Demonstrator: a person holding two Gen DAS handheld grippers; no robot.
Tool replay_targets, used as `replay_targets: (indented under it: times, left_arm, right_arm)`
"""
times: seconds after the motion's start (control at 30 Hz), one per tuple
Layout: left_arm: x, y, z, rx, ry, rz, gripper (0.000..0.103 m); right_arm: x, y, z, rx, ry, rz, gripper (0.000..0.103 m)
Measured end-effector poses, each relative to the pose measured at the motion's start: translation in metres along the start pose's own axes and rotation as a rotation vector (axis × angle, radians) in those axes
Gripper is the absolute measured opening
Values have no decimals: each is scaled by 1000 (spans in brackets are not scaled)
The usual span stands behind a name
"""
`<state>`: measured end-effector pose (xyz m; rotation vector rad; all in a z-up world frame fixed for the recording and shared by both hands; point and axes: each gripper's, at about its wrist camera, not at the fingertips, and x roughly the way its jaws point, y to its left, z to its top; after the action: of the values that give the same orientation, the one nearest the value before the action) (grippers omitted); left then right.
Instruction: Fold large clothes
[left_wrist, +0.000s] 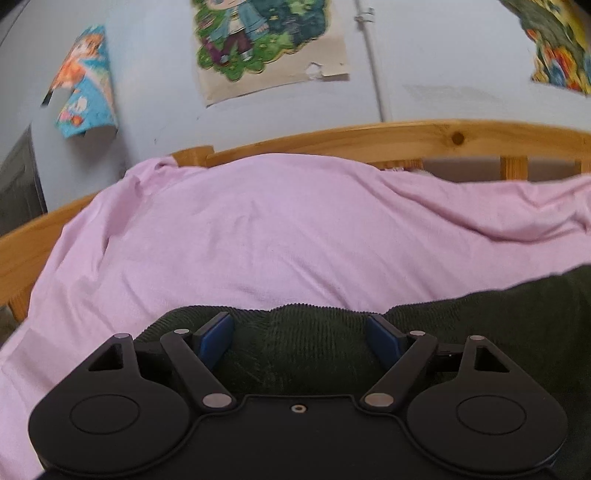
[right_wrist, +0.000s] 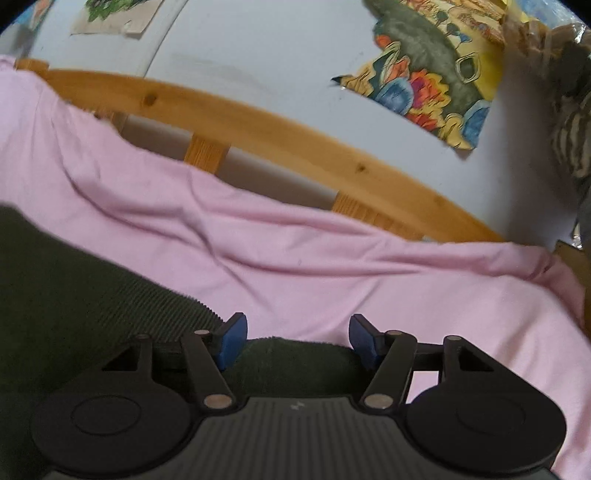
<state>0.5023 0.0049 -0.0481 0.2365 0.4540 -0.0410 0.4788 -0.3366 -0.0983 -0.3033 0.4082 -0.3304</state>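
Both jaws stand wide over the garment on the bed. Ribbed, soft, probably weighty; left gripper and right gripper should pinch its far edge.

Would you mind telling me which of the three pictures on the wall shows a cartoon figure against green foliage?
The middle picture, on beige backing paper with a torn lower edge. The left picture is orange and blue with a curled corner; the right picture is a yellow, multicoloured floral one.
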Motion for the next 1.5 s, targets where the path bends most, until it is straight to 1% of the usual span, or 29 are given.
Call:
replay_targets:
  times: [0.07, 0.17, 0.23, 0.27, 0.3, 0.33, 0.37, 0.4, 0.43, 0.5, 0.53, 0.57, 0.6, 0.67, 0.7, 0.77, 0.8, 0.87, 0.9, 0.97, 1.07, 1.13, 1.2, 1.27, 1.37, 1.43, 1.5]
  left_arm:
    - [2, -4, -3, 31, -13, 12, 83]
    - [2, -7, -5, 59, -27, 24, 84]
    - [-2, -10, -5, 79, -32, 34, 84]
    - [-5, -12, -3, 93, -28, 41, 84]
    - [-10, -15, -1, 112, -16, 54, 85]
    - [-15, -17, 0, 120, -5, 63, 87]
    - [-22, -18, 2, 119, 1, 68, 92]
    - [-31, -17, 2, 104, -6, 66, 94]
    - [-38, -16, 2, 80, -13, 58, 99]
    - [-49, -12, 1, 33, -7, 36, 101]
    - [-50, -11, 0, 21, 6, 31, 101]
    - [-51, -10, -1, 12, 22, 34, 101]
    - [-49, -9, -3, 9, 39, 46, 101]
    - [-41, -9, -11, 33, 109, 56, 102]
    - [-37, -11, -15, 68, 139, 60, 102]
    - [-37, -16, -20, 118, 134, 65, 102]
    - [-38, -19, -20, 141, 139, 70, 102]
    - [-41, -20, -18, 152, 158, 68, 102]
    - [-44, -19, -17, 146, 169, 64, 102]
    - [-52, -15, -16, 112, 185, 43, 102]
    - [-70, -6, -17, 33, 218, 16, 102]
    - [-84, -5, -19, 2, 238, 14, 102]
    - [-101, -5, -20, -11, 246, 5, 102]
    - [-120, -7, -20, -10, 248, -9, 102]
    - [-153, -14, -18, -18, 257, -39, 102]
    - [-179, -18, -17, -43, 268, -76, 102]
    - [-204, -24, -19, -62, 289, -112, 102]
  right_arm:
    - [3, -2, -11, 42, -22, 9, 67]
    - [3, -5, -9, 51, -1, 22, 68]
    - [0, -6, 2, 29, 37, 23, 68]
    - [-7, -6, 11, 11, 55, 2, 69]
    - [-15, -4, 20, -12, 51, -37, 71]
    - [-28, 1, 28, -35, 27, -90, 73]
    - [-43, 7, 35, -45, -16, -128, 79]
    - [-59, 15, 41, -53, -68, -115, 85]
    - [-71, 23, 46, -70, -103, -72, 88]
    - [-91, 48, 53, -122, -147, 45, 88]
    - [-97, 59, 54, -146, -160, 90, 88]
    - [-104, 73, 53, -178, -171, 139, 88]
    - [-108, 85, 52, -206, -176, 167, 88]
    - [-112, 107, 44, -266, -171, 206, 90]
    - [-110, 117, 39, -298, -156, 212, 90]
    - [-107, 128, 26, -323, -160, 192, 90]
    - [-105, 127, 23, -304, -154, 200, 90]
    - [-102, 118, 30, -260, -106, 235, 90]
    - [-105, 112, 34, -248, -85, 252, 90]
    - [-119, 101, 39, -253, -79, 263, 91]
    - [-154, 78, 37, -287, -108, 287, 99]
    - [-184, 59, 32, -292, -117, 293, 101]
    - [-216, 37, 26, -269, -113, 296, 103]
    - [-245, 18, 20, -230, -92, 293, 103]
    - [-284, -8, 13, -157, -35, 293, 103]
    - [-308, -23, 10, -106, 5, 321, 103]
    - [-329, -31, 7, -92, 22, 366, 103]
